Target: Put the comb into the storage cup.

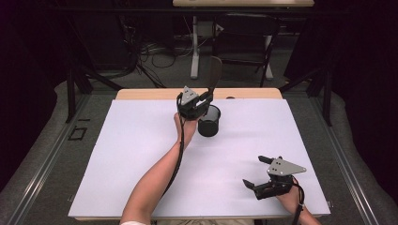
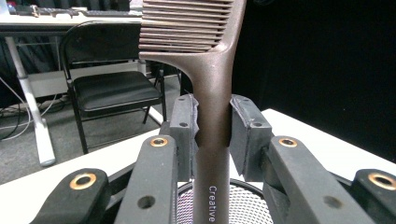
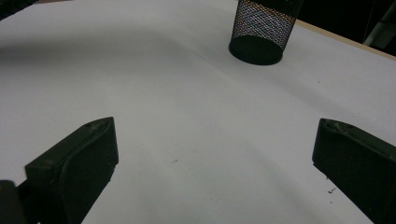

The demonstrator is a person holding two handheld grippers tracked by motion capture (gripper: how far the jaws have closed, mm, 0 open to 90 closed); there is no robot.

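Above the black mesh pen cup (image 1: 209, 121), near the far edge of the table, a dark brown comb (image 2: 211, 107) stands upright with its handle clamped between the pads (image 2: 183, 135) of the left gripper (image 1: 202, 101), teeth uppermost. In the left gripper view the handle's lower end runs down past the jaws toward the cup's round rim (image 2: 252, 191), which sits directly below; whether the tip is already inside the rim cannot be told from here. The step looks like dropping the comb handle-first into the cup.

To do it well, I would keep the handle plumb and centred over the opening, then lower straight down until the tip is well inside the mesh wall before easing the jaws apart. The cup looks light and narrow, so any sideways nudge from the jaws or a tilted handle could tip it or slide it across the white table sheet (image 1: 141, 154). Since the toothed head is the heavy, wide end and will stand above the rim, letting go gently should let it lean against the wall without toppling the cup.

The right gripper (image 1: 257, 174) rests near the table's front right, well apart from the cup, its jaws spread wide with nothing between them; it could steady the cup if needed
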